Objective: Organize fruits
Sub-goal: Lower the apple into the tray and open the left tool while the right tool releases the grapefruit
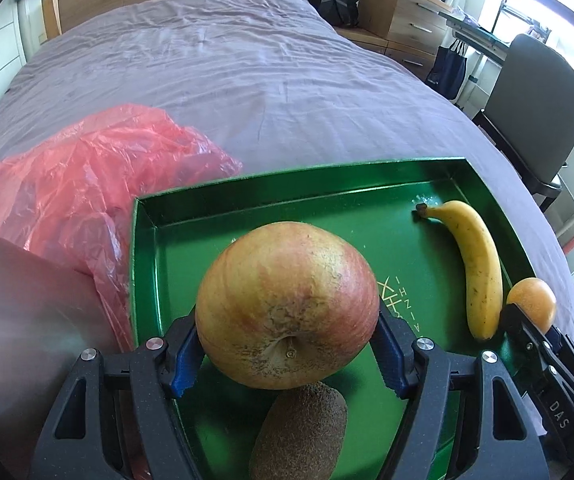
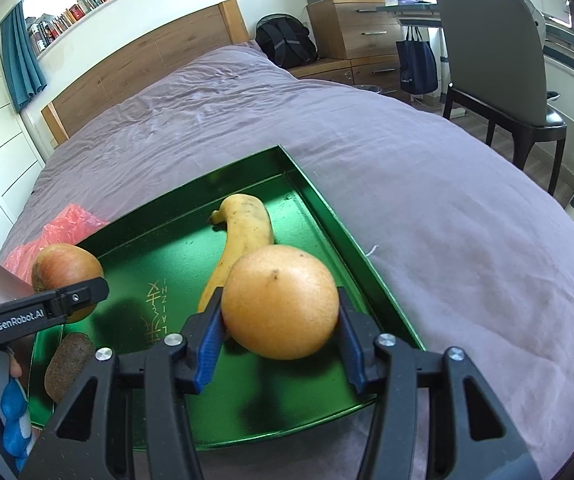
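My left gripper (image 1: 287, 350) is shut on a red-yellow apple (image 1: 287, 304), held above the near left part of the green tray (image 1: 327, 188). A brown kiwi (image 1: 301, 434) lies on the tray just under the apple. A banana (image 1: 475, 268) rests along the tray's right side. My right gripper (image 2: 281, 330) is shut on an orange (image 2: 281, 302), held over the tray (image 2: 327, 216) beside the banana (image 2: 243, 236). The right wrist view also shows the apple (image 2: 67, 276) and the kiwi (image 2: 69, 364) at the left, and the left wrist view shows the orange (image 1: 533, 302) at the right.
A crumpled red plastic bag (image 1: 87, 184) lies on the purple bed sheet (image 1: 247, 72) left of the tray. A grey chair (image 2: 495, 60), a wooden dresser (image 2: 351, 28) and a black backpack (image 2: 285, 42) stand beyond the bed's right side.
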`<state>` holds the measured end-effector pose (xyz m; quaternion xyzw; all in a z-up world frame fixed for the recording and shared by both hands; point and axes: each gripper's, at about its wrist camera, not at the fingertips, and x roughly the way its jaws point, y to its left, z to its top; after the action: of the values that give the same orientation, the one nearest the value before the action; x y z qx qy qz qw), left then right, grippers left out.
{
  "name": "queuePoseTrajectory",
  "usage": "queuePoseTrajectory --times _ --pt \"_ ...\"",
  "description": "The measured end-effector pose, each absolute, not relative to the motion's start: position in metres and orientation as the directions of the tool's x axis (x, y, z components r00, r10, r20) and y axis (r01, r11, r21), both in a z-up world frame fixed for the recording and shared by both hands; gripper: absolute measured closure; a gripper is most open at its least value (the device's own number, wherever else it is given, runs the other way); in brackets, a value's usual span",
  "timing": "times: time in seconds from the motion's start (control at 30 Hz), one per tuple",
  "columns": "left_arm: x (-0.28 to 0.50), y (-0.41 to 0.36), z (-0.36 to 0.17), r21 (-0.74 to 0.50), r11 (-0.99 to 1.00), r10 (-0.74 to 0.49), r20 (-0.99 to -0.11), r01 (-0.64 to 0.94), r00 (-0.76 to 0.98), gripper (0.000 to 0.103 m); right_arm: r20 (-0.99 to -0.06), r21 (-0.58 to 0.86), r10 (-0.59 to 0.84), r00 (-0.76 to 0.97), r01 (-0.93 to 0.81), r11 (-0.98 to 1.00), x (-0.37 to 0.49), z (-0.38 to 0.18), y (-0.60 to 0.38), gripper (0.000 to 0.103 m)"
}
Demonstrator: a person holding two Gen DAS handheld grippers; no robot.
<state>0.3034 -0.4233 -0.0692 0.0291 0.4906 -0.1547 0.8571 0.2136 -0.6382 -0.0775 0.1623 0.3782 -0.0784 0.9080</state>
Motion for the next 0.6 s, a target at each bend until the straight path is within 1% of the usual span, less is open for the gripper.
queuePoseTrajectory --times 0.13,0.4,0.43,0.5,0.57,0.6 --pt "0.307 -0.420 -0.078 -0.115 0.956 -0.232 -0.861 0.272 0.453 0.036 -0.708 0.244 -0.010 0.706 0.258 0.935 0.211 -0.078 -0.640 0.040" --pt "0.304 -0.422 -0.078 -0.088 0.954 -0.215 -0.867 0.287 0.450 0.036 -0.712 0.234 -0.021 0.702 0.266 0.935 0.211 -0.076 -0.638 0.039" --pt "0.303 -0.423 -0.078 -0.084 0.954 -0.212 -0.868 0.289 0.448 0.036 -0.714 0.232 -0.023 0.700 0.267 0.935 0.210 -0.076 -0.638 0.037" --pt "0.301 -0.424 -0.078 -0.073 0.953 -0.205 -0.870 0.293 0.448 0.036 -0.716 0.230 -0.025 0.698 0.269 0.935 0.209 -0.075 -0.637 0.036" --pt "0.297 -0.424 -0.078 -0.061 0.953 -0.196 -0.871 0.298 0.450 0.036 -0.718 0.229 -0.027 0.695 0.272 0.935 0.208 -0.073 -0.636 0.029" --pt "0.296 -0.424 -0.078 -0.056 0.952 -0.192 -0.872 0.299 0.450 0.036 -0.719 0.230 -0.027 0.694 0.274 0.934 0.207 -0.072 -0.636 0.029"
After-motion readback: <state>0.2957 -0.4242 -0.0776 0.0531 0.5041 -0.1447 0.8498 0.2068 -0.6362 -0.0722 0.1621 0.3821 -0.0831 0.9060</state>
